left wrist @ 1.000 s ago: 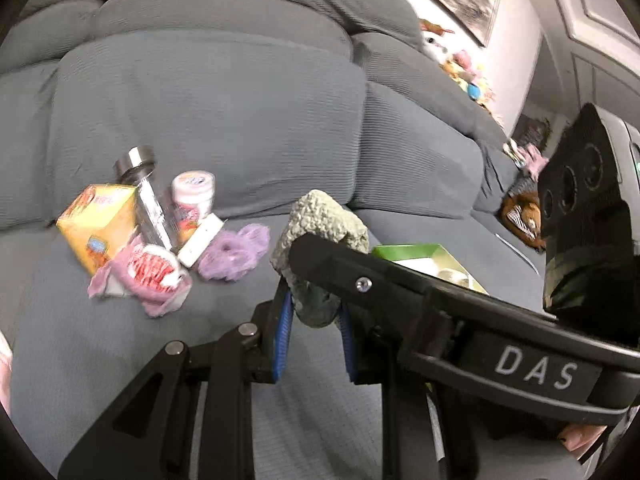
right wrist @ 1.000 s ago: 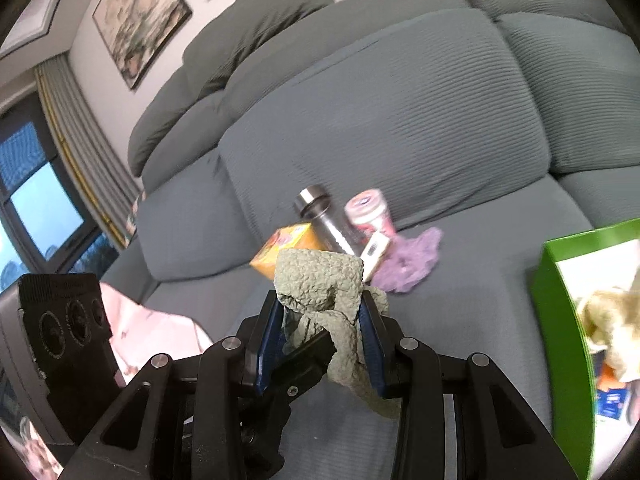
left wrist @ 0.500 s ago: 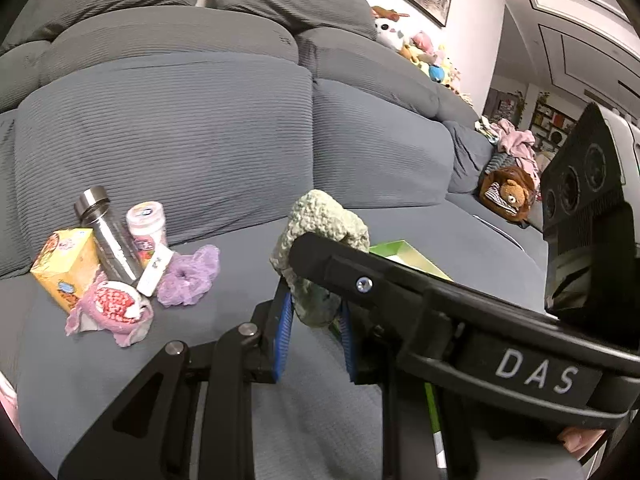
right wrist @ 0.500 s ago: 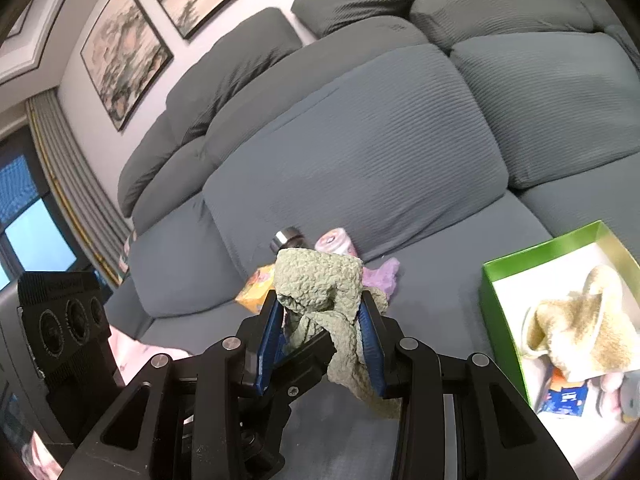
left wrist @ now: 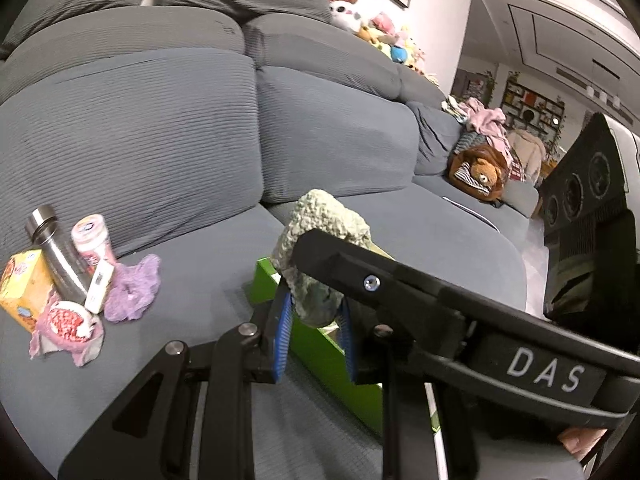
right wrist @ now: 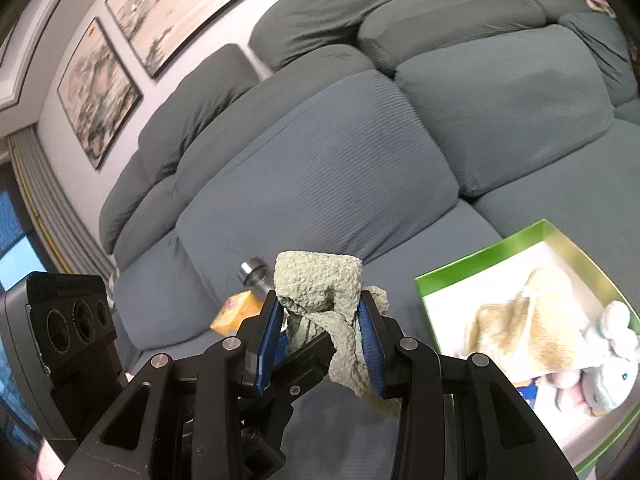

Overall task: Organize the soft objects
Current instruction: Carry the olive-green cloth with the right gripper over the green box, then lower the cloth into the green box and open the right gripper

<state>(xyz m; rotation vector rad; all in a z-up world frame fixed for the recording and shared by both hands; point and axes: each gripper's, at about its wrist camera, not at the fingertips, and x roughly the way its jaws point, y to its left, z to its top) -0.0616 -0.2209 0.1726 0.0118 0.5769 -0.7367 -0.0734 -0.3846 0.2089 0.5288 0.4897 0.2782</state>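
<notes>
- I had my right gripper (right wrist: pixel 320 332) clenched on the green knitted cloth (right wrist: pixel 320 284), its blue pads pinching the bunched middle while a loose tail hung below the right-hand pad.
- My left gripper (left wrist: pixel 314 320) was closed on the same cloth (left wrist: pixel 320 220) from the other side, so both tools shared one soft bundle, held in the air above the sofa seat (left wrist: pixel 188 288).
- The green box (right wrist: pixel 496 252) lay on the seat to my right, just beside the cloth in the right wrist view; in the left wrist view its near wall (left wrist: pixel 320 352) sat directly under my fingers.
- It already held a beige towel (right wrist: pixel 532 320) and a pale plush toy (right wrist: pixel 612 364), so the free room seemed to be toward the near corner.
- To do this step well, I judged I should carry the bundle over the rim with both tools moving together, so neither pulled the cloth out of the other's grip.
- The dangling tail could catch on the box wall, so I reckoned on clearing the rim high before lowering.
- I would let go with one tool first, then the other, low inside the box.
- The steel flask (left wrist: pixel 56 256), the yellow carton (left wrist: pixel 24 292) and the purple scrunchie (left wrist: pixel 132 288) lay well apart on the left.
</notes>
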